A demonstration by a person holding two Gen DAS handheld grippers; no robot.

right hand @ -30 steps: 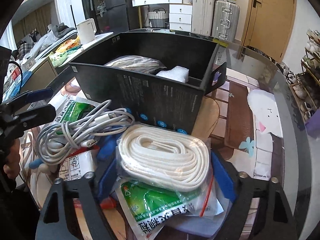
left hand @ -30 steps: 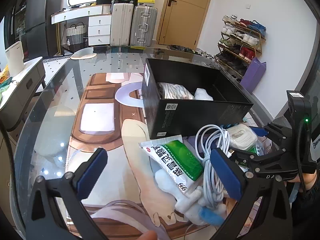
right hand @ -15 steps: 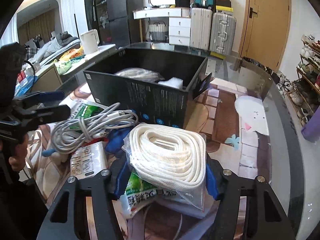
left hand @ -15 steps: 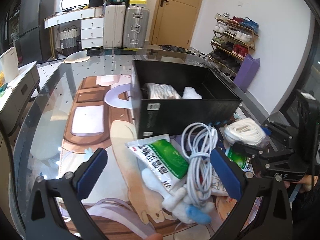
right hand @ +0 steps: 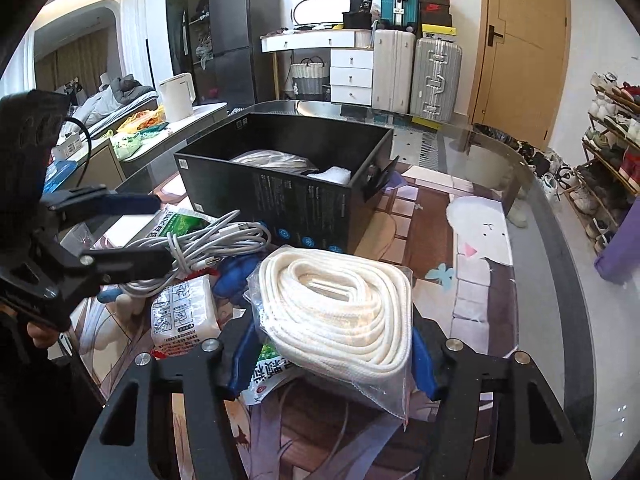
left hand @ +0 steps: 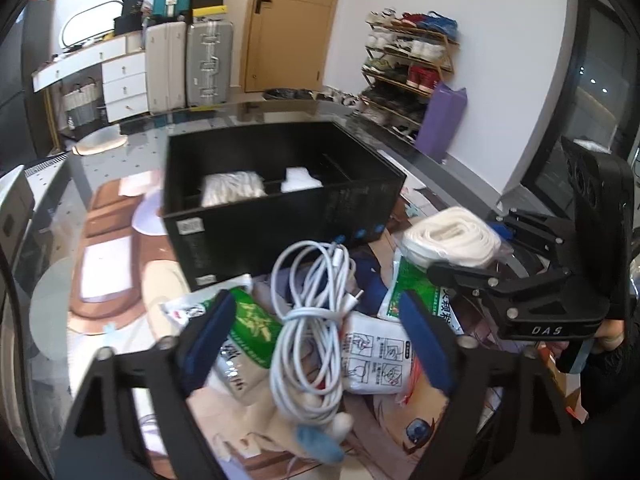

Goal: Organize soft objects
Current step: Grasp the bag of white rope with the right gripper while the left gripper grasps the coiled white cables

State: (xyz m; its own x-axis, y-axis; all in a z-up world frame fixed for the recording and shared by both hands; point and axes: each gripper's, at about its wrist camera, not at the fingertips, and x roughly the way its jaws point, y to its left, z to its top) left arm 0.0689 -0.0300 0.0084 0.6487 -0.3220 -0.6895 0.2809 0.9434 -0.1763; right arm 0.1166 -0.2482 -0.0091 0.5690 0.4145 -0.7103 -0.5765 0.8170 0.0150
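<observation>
the right hand-held gripper grips a bagged white rope coil above the table; the left hand-held gripper gapes wide around a white cable bundle.

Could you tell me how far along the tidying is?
Two white items already sit in the black box. The right gripper grips the bagged white rope; the left gripper is open around the white cable. Packets remain outside.
</observation>
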